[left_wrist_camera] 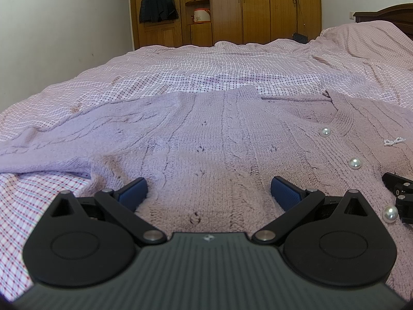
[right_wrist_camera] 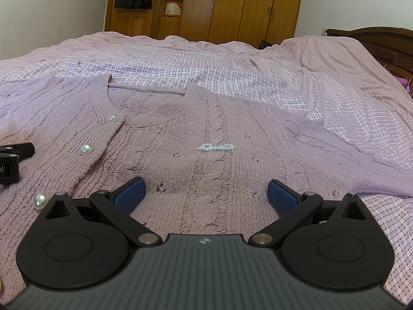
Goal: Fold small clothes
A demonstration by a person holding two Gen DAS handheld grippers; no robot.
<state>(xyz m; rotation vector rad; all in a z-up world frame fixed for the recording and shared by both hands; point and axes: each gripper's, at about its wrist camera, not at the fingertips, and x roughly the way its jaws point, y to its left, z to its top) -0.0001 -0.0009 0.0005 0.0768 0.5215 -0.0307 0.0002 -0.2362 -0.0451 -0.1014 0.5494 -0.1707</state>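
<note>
Knitwear fills both of my views: a lilac cable-knit cardigan [left_wrist_camera: 206, 134] with pearl buttons [left_wrist_camera: 355, 163] lies spread flat, front up, on the pink checked bedspread [left_wrist_camera: 232, 62]. My left gripper [left_wrist_camera: 207, 190] sits low over its hem, blue-padded fingers [left_wrist_camera: 133, 190] wide apart, clamping nothing; the other tool shows at three o'clock. My right gripper [right_wrist_camera: 206, 192] is likewise spread wide over the hem, with a small pearl bow brooch [right_wrist_camera: 215, 147] at twelve o'clock and the button row at ten. Brown wooden wardrobes [right_wrist_camera: 232, 5] stand behind the bed.
</note>
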